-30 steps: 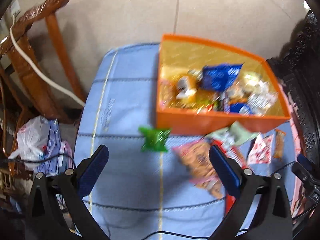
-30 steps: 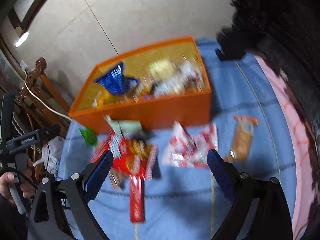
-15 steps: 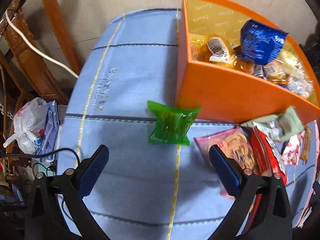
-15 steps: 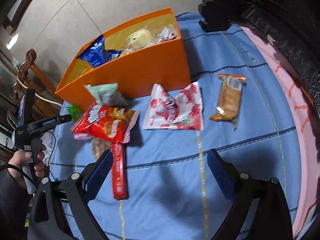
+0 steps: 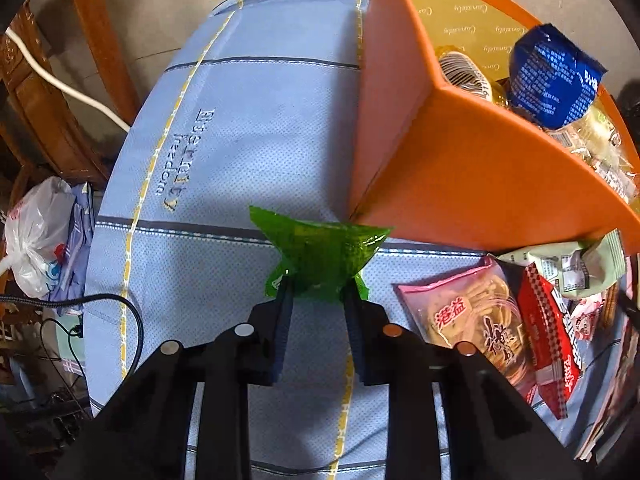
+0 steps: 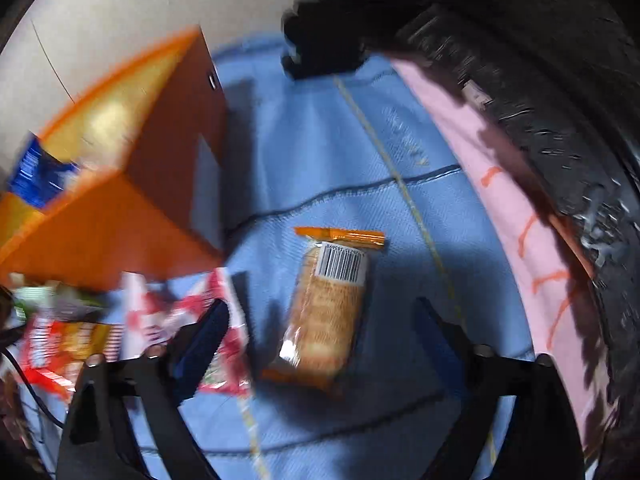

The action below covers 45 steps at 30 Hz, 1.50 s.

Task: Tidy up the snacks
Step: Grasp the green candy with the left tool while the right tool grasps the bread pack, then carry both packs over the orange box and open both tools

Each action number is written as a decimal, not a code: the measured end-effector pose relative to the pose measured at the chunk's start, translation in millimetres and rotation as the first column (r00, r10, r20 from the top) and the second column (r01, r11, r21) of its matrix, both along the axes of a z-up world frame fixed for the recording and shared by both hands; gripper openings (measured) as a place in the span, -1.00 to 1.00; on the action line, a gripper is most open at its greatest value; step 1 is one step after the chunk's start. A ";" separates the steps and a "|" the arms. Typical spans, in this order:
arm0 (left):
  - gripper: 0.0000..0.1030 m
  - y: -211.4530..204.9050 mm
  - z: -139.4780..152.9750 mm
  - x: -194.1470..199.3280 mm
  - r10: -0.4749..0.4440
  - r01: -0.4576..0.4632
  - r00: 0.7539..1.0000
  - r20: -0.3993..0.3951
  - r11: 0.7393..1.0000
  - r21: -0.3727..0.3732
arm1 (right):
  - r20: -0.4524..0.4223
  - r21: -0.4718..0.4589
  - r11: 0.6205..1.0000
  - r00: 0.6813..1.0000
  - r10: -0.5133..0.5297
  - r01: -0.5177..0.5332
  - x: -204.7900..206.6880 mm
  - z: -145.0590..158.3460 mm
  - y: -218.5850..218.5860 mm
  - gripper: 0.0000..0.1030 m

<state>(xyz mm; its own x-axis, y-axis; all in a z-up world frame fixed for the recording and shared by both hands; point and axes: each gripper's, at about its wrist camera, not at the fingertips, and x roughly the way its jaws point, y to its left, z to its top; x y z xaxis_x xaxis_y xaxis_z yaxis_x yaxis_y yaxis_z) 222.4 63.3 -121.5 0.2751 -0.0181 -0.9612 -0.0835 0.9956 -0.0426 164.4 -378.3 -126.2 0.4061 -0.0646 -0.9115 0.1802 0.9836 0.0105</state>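
My left gripper (image 5: 317,292) is shut on a green snack packet (image 5: 320,252) that lies on the blue cloth (image 5: 240,152) just left of the orange box (image 5: 460,168). The box holds several snacks, among them a blue packet (image 5: 552,76). My right gripper (image 6: 320,320) is open, its fingers on either side of an orange-wrapped cake bar (image 6: 326,312) that lies on the cloth. The orange box (image 6: 120,208) shows at the left of the right wrist view, blurred.
A pink noodle-snack packet (image 5: 476,320), a red packet (image 5: 548,332) and a pale green packet (image 5: 576,264) lie right of the green one. A red-white packet (image 6: 192,320) lies left of the cake bar. A dark carved chair (image 6: 520,60) borders the right; wooden furniture (image 5: 36,92) stands at the left.
My left gripper has moved down onto the green packet and shut on it. My right gripper has moved forward and right, and now straddles the cake bar.
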 end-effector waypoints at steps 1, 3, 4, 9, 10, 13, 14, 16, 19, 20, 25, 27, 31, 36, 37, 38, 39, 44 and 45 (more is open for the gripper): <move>-0.52 1.2 0.1 -1.2 0.000 0.000 1.000 0.000 1.000 -0.003 | -0.032 -0.013 1.000 0.999 0.014 -0.014 5.5 -8.1 1.7 0.07; -0.52 3.2 1.4 -3.2 0.007 -0.007 1.000 0.001 1.000 -0.012 | -0.051 -0.038 0.997 0.996 0.068 -0.070 10.9 -17.1 7.0 -0.30; -0.52 5.0 3.0 -4.6 0.012 -0.012 1.000 0.003 1.000 -0.015 | -0.060 -0.032 0.996 0.995 0.081 -0.083 10.7 -16.9 7.8 -0.30; -0.52 17.1 20.4 -21.1 0.011 -0.010 0.999 0.041 0.999 -0.046 | 0.011 0.048 0.995 0.996 0.093 -0.093 -11.2 6.9 1.5 -0.31; -0.52 17.7 27.0 -26.9 0.011 -0.008 0.998 0.055 0.998 -0.056 | 0.029 0.070 0.992 0.994 0.101 -0.103 -18.0 14.8 0.5 -0.31; -0.52 18.2 42.9 -37.6 0.002 0.005 0.996 0.086 0.996 -0.085 | 0.077 0.115 0.984 0.989 0.129 -0.137 -37.3 37.4 1.6 -0.31; -0.52 17.6 47.1 -41.2 -0.002 0.010 0.996 0.093 0.996 -0.091 | 0.087 0.125 0.981 0.987 0.138 -0.148 -43.1 43.3 3.2 -0.31; -0.52 12.9 55.6 -51.5 -0.010 0.020 0.995 0.103 0.994 -0.105 | 0.106 0.144 0.974 0.982 0.158 -0.173 -53.1 54.0 9.3 -0.31; -0.52 8.5 67.0 -66.3 -0.025 0.040 0.992 0.121 0.991 -0.124 | 0.122 0.170 0.963 0.974 0.191 -0.210 -61.7 64.3 23.8 -0.30; -0.52 0.6 73.0 -69.1 -0.029 0.045 0.992 0.123 0.991 -0.129 | 0.127 0.179 0.958 0.971 0.204 -0.225 -64.4 67.4 29.4 -0.30; -0.52 -7.3 94.6 -84.7 -0.056 0.080 0.986 0.160 0.985 -0.153 | 0.154 0.213 0.930 0.950 0.272 -0.301 -77.1 86.1 54.8 -0.30; -0.52 -11.3 106.1 -85.5 -0.066 0.095 0.981 0.183 0.983 -0.155 | 0.163 0.228 0.921 0.945 0.283 -0.315 -75.6 91.9 60.6 -0.30; -0.52 -20.8 131.2 -76.5 -0.088 0.128 0.968 0.236 0.979 -0.159 | 0.214 0.235 0.906 0.928 0.305 -0.352 -71.2 113.0 72.3 -0.30; -0.52 -42.0 164.8 -42.0 -0.122 0.178 0.946 0.301 0.970 -0.163 | 0.315 0.218 0.895 0.896 0.313 -0.390 -40.3 151.6 87.0 -0.30; -0.52 -46.9 170.2 -33.9 -0.131 0.188 0.941 0.312 0.969 -0.162 | 0.332 0.211 0.894 0.889 0.316 -0.396 -33.7 157.6 90.0 -0.30; -0.52 -50.4 173.6 -27.7 -0.136 0.194 0.938 0.320 0.968 -0.159 | 0.348 0.205 0.891 0.881 0.321 -0.406 -24.8 164.2 94.3 -0.30; -0.51 -56.2 178.8 -18.0 -0.142 0.202 0.933 0.332 0.967 -0.153 | 0.356 0.198 0.889 0.875 0.327 -0.413 -18.2 168.3 97.5 -0.30; -0.51 -76.0 183.6 19.3 -0.146 0.208 0.932 0.333 0.965 -0.160 | 0.373 0.171 0.886 0.861 0.346 -0.430 22.3 175.2 116.0 -0.29; -0.51 -80.4 181.6 26.2 -0.143 0.204 0.934 0.328 0.966 -0.159 | 0.372 0.175 0.887 0.863 0.342 -0.428 29.7 173.5 118.7 -0.27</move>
